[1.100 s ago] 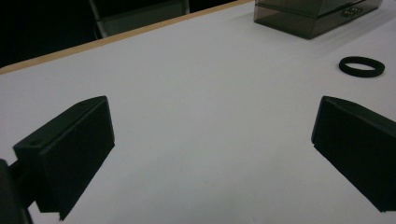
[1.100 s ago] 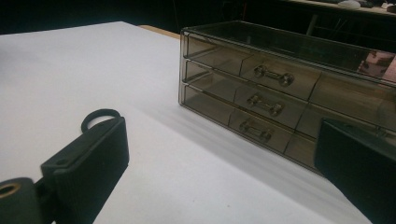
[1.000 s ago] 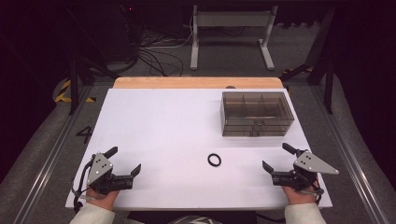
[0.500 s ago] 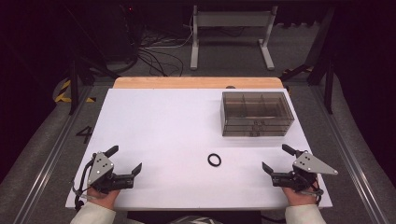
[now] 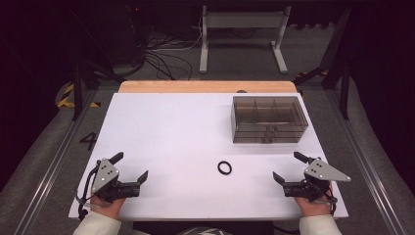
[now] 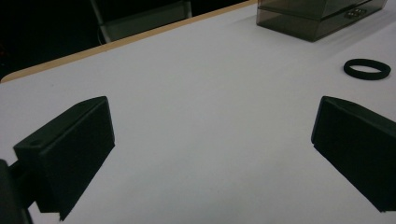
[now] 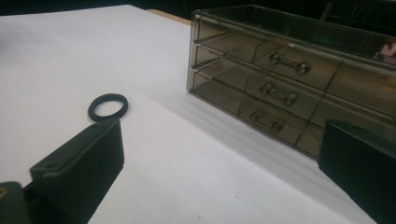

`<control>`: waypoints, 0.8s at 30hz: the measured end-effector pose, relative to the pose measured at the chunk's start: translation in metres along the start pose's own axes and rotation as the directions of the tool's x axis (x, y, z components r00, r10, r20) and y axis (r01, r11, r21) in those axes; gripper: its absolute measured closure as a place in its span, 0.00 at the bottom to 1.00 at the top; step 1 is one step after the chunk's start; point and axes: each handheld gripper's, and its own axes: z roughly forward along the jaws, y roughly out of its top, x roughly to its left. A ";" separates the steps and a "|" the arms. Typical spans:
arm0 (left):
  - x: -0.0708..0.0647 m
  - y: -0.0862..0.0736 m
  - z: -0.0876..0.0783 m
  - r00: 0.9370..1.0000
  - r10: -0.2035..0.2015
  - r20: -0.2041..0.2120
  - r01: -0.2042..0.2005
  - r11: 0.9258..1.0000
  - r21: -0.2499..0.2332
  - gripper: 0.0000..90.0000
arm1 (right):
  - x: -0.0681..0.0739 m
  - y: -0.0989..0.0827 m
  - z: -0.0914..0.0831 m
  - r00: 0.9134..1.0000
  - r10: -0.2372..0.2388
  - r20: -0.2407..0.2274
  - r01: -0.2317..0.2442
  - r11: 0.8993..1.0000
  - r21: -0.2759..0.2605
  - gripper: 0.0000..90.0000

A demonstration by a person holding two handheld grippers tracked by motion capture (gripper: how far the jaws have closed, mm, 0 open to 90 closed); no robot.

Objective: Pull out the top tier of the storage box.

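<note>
A small black ring (image 5: 224, 168) lies flat on the white table (image 5: 186, 132), toward the front middle. It also appears in the left gripper view, ring (image 6: 367, 69), and in the right gripper view, ring (image 7: 108, 107). A smoky clear drawer box (image 5: 268, 119) with three stacked drawers (image 7: 275, 93) stands at the back right, all drawers closed. My left gripper (image 5: 129, 167) rests near the front left edge, open and empty. My right gripper (image 5: 289, 166) sits at the front right, open and empty, to the right of the ring.
A wooden strip (image 5: 205, 86) runs along the table's far edge. Beyond it are a metal stand (image 5: 242, 34) and cables (image 5: 161, 54) on the dark floor. A "4" mark (image 5: 89, 141) sits left of the table.
</note>
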 end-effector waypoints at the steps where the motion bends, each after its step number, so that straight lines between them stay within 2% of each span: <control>1: 0.000 0.000 0.000 1.000 -0.001 -0.002 0.001 1.000 -0.001 0.00 | 0.000 0.000 0.002 1.000 -0.007 -0.007 0.007 1.000 0.013 0.00; 2: 0.000 0.000 0.000 1.000 -0.001 -0.002 0.001 1.000 -0.001 0.00 | 0.000 0.000 0.002 1.000 -0.007 -0.007 0.007 1.000 0.013 0.00; 3: 0.000 0.000 0.000 1.000 -0.002 -0.002 0.002 1.000 0.001 0.00 | 0.001 0.001 0.004 1.000 -0.018 -0.008 0.018 0.999 0.037 0.00; 9: 0.000 -0.001 0.001 1.000 -0.004 0.004 0.004 1.000 0.008 0.00 | -0.001 0.011 0.007 1.000 -0.010 -0.003 0.010 1.000 0.028 0.00; 10: 0.000 -0.001 0.002 1.000 -0.001 0.012 0.001 1.000 0.015 0.00 | -0.003 0.015 0.011 0.999 0.004 0.039 -0.007 0.998 0.064 0.00; 12: 0.000 -0.001 0.002 1.000 -0.004 0.013 0.004 1.000 0.020 0.00 | -0.005 0.017 0.016 1.000 0.018 0.026 -0.020 0.997 0.078 0.00; 14: 0.001 -0.001 0.002 1.000 -0.002 0.008 0.002 1.000 0.017 0.00 | -0.004 0.019 0.020 0.999 0.005 0.032 -0.009 0.995 0.097 0.00; 21: 0.000 -0.001 0.003 1.000 -0.004 0.011 0.004 1.000 0.020 0.00 | 0.001 0.033 0.030 0.999 -0.049 0.018 0.047 0.994 0.098 0.00; 24: 0.000 -0.001 0.003 1.000 -0.003 0.011 0.003 1.000 0.018 0.00 | 0.002 0.038 0.034 0.998 -0.056 0.020 0.054 0.993 0.103 0.00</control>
